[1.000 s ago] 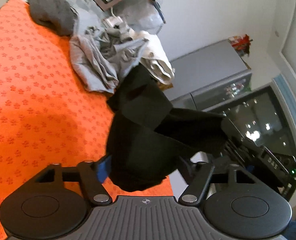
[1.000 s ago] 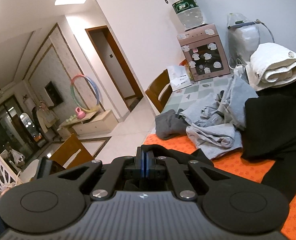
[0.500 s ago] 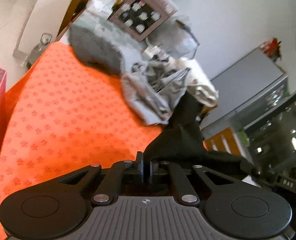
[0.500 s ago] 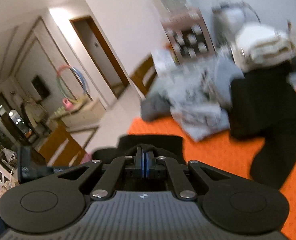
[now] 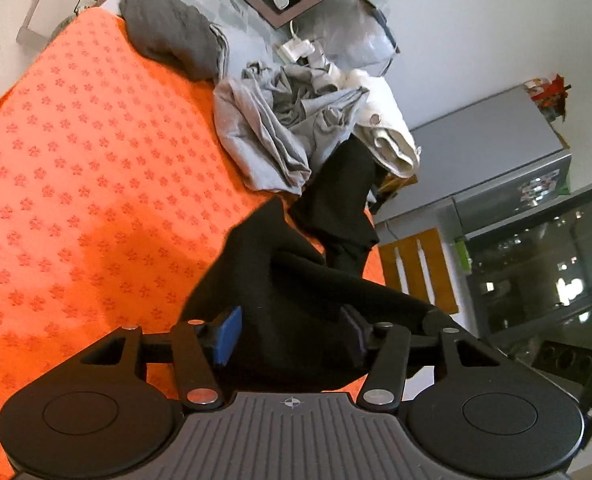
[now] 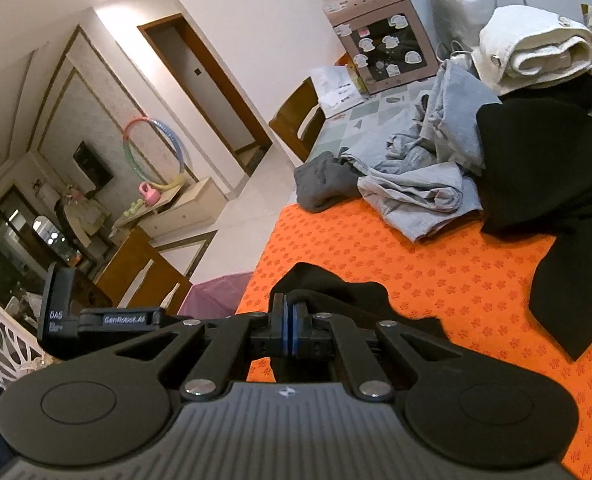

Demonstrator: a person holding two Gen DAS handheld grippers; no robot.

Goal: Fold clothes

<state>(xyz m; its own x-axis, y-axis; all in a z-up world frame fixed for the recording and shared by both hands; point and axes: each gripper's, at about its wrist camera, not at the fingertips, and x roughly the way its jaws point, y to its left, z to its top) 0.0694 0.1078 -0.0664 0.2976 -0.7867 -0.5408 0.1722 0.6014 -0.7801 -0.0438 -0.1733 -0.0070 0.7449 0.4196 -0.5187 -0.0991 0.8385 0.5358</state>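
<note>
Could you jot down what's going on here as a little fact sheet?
surface: orange cloth
item being folded: black garment
left gripper: opening, garment between its jaws
right gripper: shut on black garment
waiting pile: grey clothes, dark grey garment
rolled item: white towel, on top of the pile
behind pile: pink box with stickers

Left gripper (image 5: 290, 334) fingers opening around black cloth, right gripper (image 6: 288, 330) fingers pinched together, both angled downward

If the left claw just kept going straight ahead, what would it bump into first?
Almost at once, the black garment: it already bulges between the opening jaws of the left claw. Beyond it, probably the orange cloth.
</note>
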